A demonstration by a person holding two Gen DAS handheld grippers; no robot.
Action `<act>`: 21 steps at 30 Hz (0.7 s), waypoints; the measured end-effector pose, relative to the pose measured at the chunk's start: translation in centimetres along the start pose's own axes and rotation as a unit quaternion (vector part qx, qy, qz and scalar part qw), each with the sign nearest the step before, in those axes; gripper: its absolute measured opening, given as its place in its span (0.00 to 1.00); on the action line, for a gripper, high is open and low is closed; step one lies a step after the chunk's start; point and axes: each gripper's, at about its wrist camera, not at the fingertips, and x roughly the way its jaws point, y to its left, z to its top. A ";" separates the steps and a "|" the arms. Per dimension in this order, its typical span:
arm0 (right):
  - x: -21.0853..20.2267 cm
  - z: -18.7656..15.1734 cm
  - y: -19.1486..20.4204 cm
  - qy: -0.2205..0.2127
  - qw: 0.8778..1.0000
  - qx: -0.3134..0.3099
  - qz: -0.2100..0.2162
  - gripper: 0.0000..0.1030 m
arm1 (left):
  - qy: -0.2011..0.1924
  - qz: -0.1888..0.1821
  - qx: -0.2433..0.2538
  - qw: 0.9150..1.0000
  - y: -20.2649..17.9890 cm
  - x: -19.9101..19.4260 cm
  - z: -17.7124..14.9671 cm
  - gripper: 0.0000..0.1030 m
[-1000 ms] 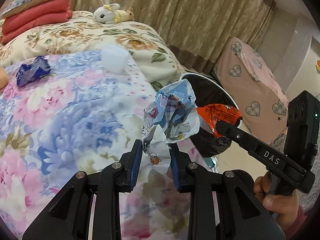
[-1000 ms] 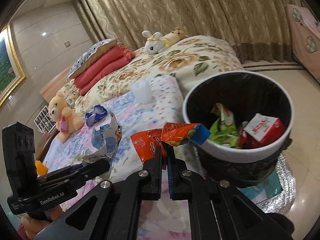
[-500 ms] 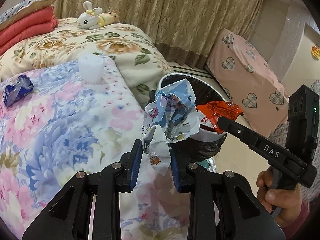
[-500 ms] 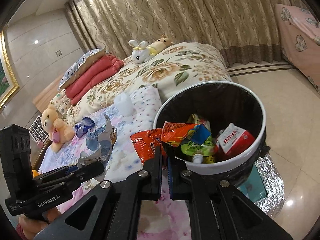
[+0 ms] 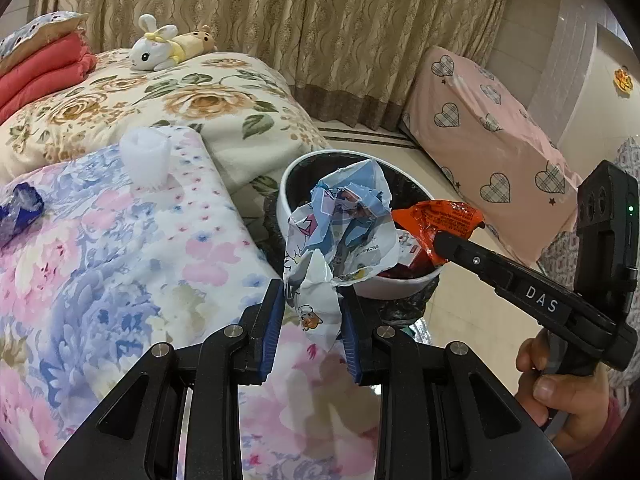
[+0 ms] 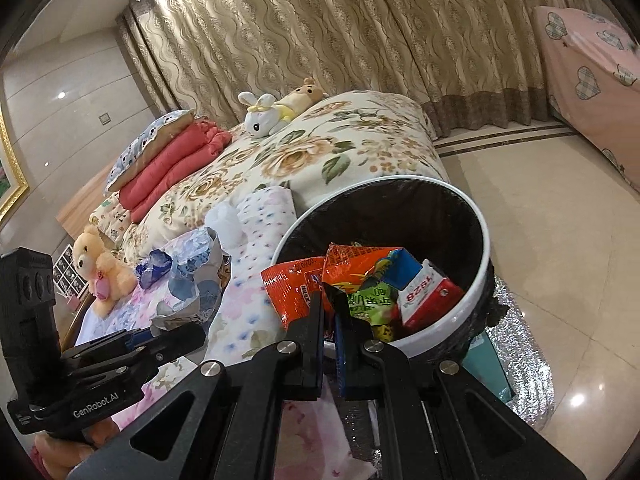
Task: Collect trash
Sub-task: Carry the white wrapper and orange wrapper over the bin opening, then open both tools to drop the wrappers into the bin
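My left gripper (image 5: pixel 312 316) is shut on a crumpled blue-and-white paper wrapper (image 5: pixel 344 236) and holds it over the near rim of the white trash bin (image 5: pixel 288 188). My right gripper (image 6: pixel 330 304) is shut on an orange snack wrapper (image 6: pixel 344 268), held just over the bin's (image 6: pixel 476 292) opening. The right gripper also shows in the left wrist view (image 5: pixel 444 246) with the orange wrapper (image 5: pixel 440 216). The left gripper (image 6: pixel 188 336) and its paper wrapper (image 6: pixel 196 280) show in the right wrist view. The bin holds a green packet (image 6: pixel 368 304) and a red-and-white carton (image 6: pixel 428 292).
A blue wrapper (image 5: pixel 18 210) and a white crumpled cup (image 5: pixel 146 156) lie on the floral bed cover (image 5: pixel 100 280). Plush toys (image 5: pixel 160 42), folded red blankets (image 5: pixel 40 76) and a teddy bear (image 6: pixel 100 272) are on the bed. A pink heart-patterned cover (image 5: pixel 492 128) stands across the tiled floor (image 6: pixel 560 260).
Both grippers have moved closer to the bin with their wrappers. The orange wrapper now hangs over the bin's opening and the paper wrapper over its near rim.
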 end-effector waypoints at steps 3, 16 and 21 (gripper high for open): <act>0.1 0.1 -0.5 0.002 1.000 0.002 -0.003 0.04 | 0.002 0.001 0.003 1.000 -0.3 0.4 0.3 0.25; 1.0 1.1 -2.1 0.007 1.000 0.009 -0.016 0.04 | 0.010 0.001 0.016 1.000 -1.2 2.4 1.5 0.25; 1.5 1.5 -2.8 0.012 1.000 0.013 -0.020 0.04 | 0.011 -0.001 0.025 1.000 -1.8 3.2 2.2 0.25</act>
